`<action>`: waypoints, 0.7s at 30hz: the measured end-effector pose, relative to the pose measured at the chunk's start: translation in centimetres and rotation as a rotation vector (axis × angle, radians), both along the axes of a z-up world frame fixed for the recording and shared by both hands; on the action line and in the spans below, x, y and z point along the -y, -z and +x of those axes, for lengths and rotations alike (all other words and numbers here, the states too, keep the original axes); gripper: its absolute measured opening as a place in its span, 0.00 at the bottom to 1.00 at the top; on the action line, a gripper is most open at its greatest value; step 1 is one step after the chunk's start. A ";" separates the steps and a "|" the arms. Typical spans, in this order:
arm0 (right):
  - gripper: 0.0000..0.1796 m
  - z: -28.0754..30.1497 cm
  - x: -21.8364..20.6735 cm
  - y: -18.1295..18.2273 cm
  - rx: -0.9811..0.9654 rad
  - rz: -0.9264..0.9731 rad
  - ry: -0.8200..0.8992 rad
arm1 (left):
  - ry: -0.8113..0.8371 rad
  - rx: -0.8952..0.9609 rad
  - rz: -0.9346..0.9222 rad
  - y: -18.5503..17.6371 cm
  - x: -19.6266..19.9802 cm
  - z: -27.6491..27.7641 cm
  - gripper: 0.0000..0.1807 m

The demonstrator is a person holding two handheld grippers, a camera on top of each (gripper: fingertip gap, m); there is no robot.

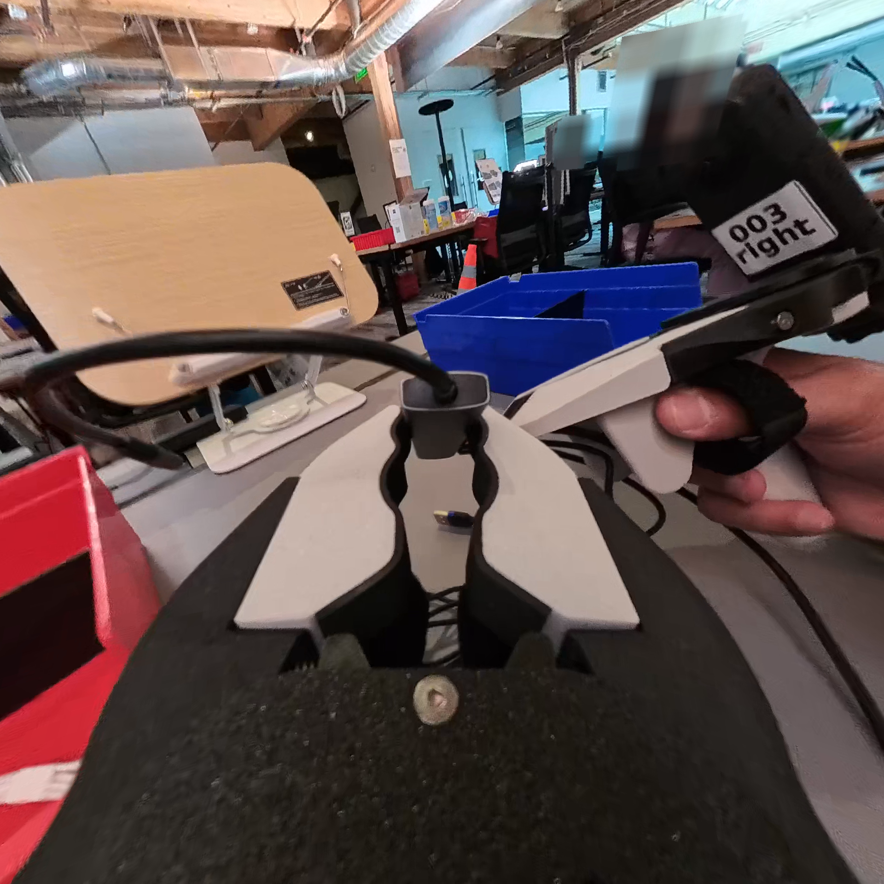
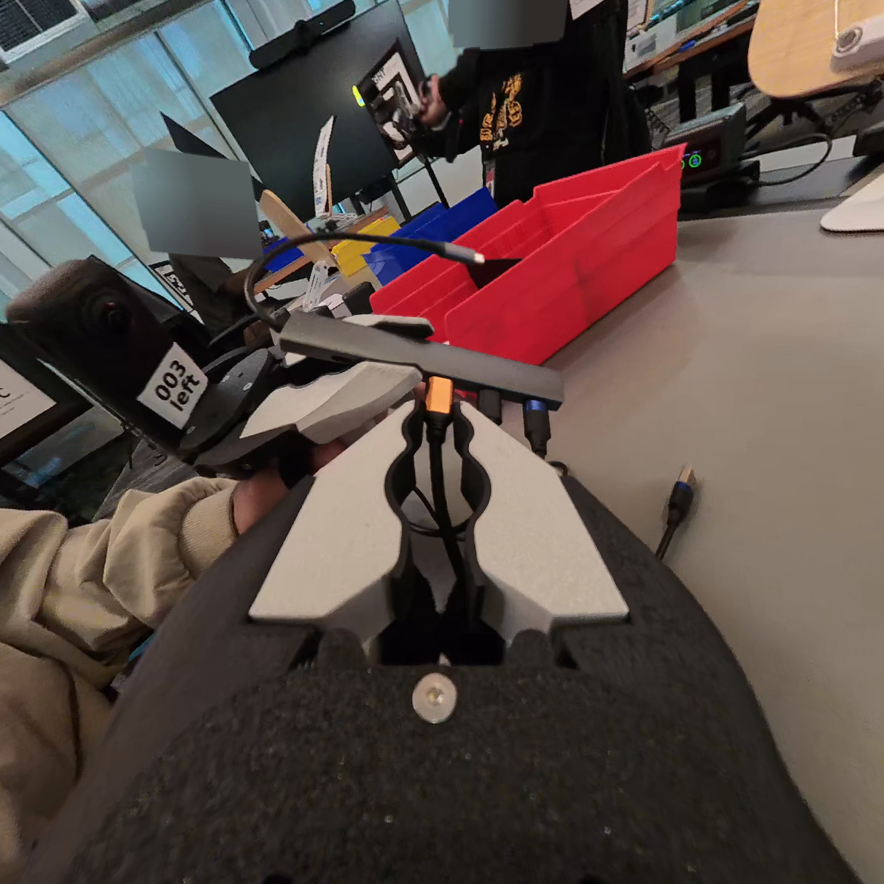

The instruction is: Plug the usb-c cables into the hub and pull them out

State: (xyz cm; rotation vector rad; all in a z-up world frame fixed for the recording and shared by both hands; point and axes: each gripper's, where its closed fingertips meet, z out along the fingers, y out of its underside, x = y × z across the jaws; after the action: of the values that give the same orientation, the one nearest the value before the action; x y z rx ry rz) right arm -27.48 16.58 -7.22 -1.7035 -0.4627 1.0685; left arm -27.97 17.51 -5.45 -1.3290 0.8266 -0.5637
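Hub (image 2: 421,356) held above the tabletop (image 2: 741,382), clamped at one end by the left gripper (image 1: 442,433); right gripper (image 2: 437,416) jaws closed on the orange plug (image 2: 438,394), seated or nearly seated in the hub's underside; two further plugs (image 2: 535,412) appear inserted beside it; one loose plug (image 2: 681,492) lies on the tabletop, so insertion looks unfinished and every removal remains; red bin (image 2: 574,268) stands near behind, open tabletop lies to the right.
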 end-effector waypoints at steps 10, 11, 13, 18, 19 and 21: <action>0.22 4.0 -1.8 -2.8 -0.240 -0.176 -0.313 | 0.301 0.173 0.080 -2.6 1.4 -1.2 0.13; 0.22 3.8 -1.6 -2.8 -0.283 -0.235 -0.392 | 0.333 0.199 0.075 -2.9 1.7 -1.3 0.13; 0.24 2.6 -0.4 -2.4 -0.341 -0.373 -0.577 | 0.366 0.250 0.071 -3.6 1.7 -1.5 0.13; 0.22 0.4 1.0 -3.3 -0.537 -0.556 -0.829 | 0.475 0.289 0.054 -3.9 2.3 -1.1 0.13; 0.17 0.3 1.2 -3.5 -0.558 -0.568 -0.865 | 0.485 0.296 0.059 -3.9 2.4 -1.0 0.13; 0.07 0.1 1.1 -3.5 -0.559 -0.575 -0.885 | 0.503 0.315 0.064 -4.0 2.5 -1.0 0.13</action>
State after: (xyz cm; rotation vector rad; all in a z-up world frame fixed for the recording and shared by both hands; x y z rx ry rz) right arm -27.37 15.45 -3.75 -1.5611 -0.5889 2.4267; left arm -28.95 14.97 -1.41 -0.9361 0.9074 -1.1012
